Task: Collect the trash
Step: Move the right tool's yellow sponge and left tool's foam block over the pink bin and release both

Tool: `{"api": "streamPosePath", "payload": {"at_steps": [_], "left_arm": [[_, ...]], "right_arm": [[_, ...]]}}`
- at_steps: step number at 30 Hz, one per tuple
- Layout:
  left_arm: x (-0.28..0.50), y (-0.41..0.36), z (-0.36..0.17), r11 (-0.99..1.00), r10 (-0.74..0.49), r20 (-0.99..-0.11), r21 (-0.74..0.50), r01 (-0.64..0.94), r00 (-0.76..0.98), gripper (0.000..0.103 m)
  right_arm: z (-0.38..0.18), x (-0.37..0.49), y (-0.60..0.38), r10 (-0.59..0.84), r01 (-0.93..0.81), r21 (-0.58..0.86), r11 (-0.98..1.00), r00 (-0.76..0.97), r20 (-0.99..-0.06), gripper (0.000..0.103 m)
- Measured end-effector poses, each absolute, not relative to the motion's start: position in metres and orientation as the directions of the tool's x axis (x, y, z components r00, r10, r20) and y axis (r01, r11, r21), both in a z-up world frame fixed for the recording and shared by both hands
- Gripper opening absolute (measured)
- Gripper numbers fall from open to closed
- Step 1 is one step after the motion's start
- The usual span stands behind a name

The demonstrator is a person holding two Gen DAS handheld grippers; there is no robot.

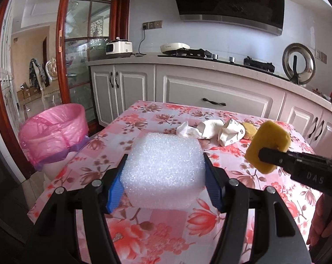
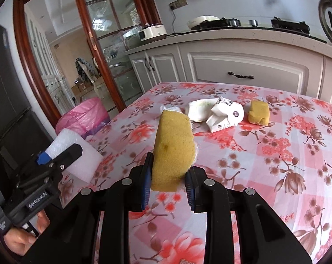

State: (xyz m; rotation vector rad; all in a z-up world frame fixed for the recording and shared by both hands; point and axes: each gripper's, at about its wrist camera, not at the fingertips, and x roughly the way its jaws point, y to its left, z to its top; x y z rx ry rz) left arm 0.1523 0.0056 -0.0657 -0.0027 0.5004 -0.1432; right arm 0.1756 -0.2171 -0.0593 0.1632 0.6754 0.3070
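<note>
While both jaws are clamping trash, the left gripper [image 1: 163,176] holding the foam block [image 1: 163,171] is sitting nearer the pink bin [image 1: 53,132] at the frame's left than the right gripper [image 2: 168,184] gripping the sponge [image 2: 172,149].

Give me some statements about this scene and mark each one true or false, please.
1. The left gripper holds a white foam block. True.
2. The right gripper is empty. False: it is shut on a yellow sponge.
3. The bin has a pink bag as liner. True.
4. No sponge is left on the table. False: a second sponge lies there, beside the crumpled papers.
5. The bin stands on the table. False: it stands off the table, beyond its left edge.
</note>
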Motion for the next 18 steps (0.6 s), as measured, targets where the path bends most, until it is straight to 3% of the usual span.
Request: {"api": "streamPosePath", "payload": {"at_steps": [18], "left_arm": [[0.155, 0.084, -0.077, 0.998, -0.044, -0.52, -0.06, 0.014, 0.853, 0.062]], "right_arm": [[-0.063, 0.196, -0.129, 0.42, -0.42, 0.161, 0.893, 0.652, -0.631, 0.028]]}}
